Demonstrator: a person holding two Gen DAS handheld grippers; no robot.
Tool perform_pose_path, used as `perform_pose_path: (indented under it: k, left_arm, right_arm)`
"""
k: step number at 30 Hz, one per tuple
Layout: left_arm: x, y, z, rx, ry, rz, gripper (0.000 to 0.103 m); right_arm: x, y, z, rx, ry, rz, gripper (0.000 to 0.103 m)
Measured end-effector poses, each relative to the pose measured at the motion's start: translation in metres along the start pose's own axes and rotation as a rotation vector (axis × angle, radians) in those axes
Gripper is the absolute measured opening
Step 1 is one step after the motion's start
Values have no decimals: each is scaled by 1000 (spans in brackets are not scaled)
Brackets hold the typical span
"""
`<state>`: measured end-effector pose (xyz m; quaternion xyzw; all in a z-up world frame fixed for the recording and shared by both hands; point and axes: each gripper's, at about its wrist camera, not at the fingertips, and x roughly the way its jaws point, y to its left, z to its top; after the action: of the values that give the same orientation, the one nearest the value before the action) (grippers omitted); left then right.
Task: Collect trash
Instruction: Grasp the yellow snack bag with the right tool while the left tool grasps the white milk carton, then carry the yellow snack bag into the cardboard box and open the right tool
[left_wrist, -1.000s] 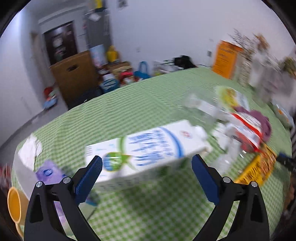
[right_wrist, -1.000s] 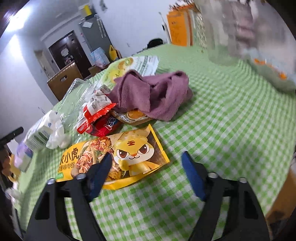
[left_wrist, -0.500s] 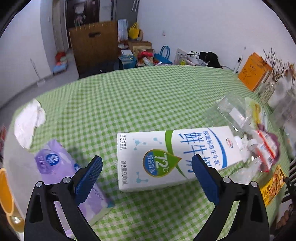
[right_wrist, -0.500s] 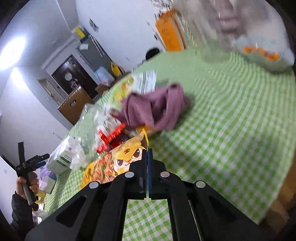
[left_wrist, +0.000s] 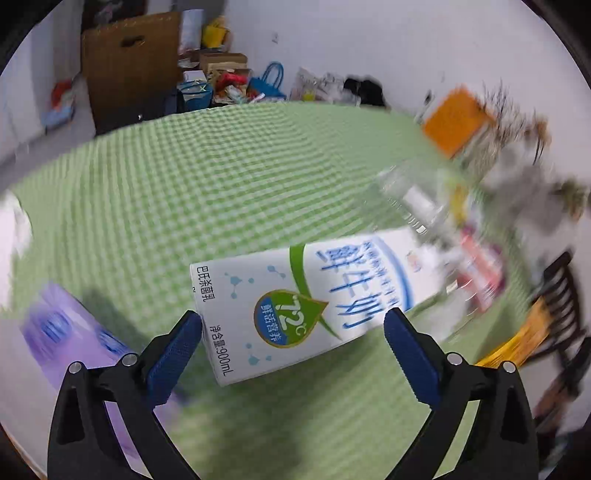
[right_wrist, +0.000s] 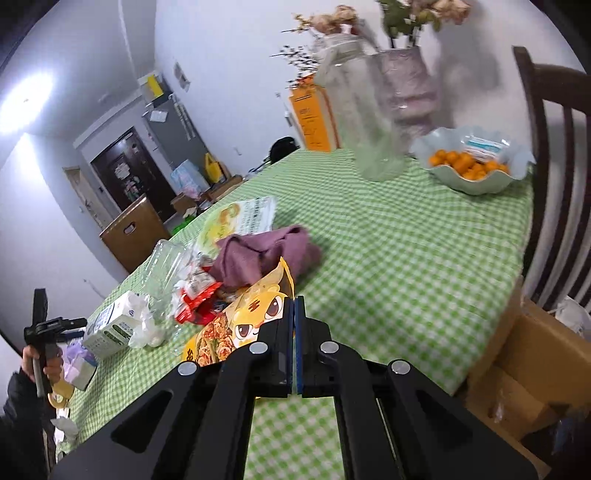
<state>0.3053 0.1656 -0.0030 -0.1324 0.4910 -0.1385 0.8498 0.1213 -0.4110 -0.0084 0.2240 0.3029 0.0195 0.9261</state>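
While left tongs (left_wrist: 291, 345) gape before the milk carton (left_wrist: 314, 306), right tongs (right_wrist: 294, 332) pinch the snack bag (right_wrist: 240, 325).

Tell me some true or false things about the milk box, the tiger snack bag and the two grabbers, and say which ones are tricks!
1. The right gripper is pinching the yellow tiger snack bag. True.
2. The milk carton stands upright on the table. False: it lies on its side on the green checked tablecloth.
3. The left gripper is squeezing the milk carton. False: its blue pads stand wide apart on either side of the carton and do not press it.
4. A bowl holds small orange fruits. True.
5. The purple cloth hangs on the chair. False: it lies bunched on the table, behind the tiger bag.
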Motion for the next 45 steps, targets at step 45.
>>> perform_pose_path:
  k: [45]
  left_arm:
    - [-2,-80,-65,377,-268,105,83]
  right_arm:
    - [-163,-233,-59,443,-221,-540,1]
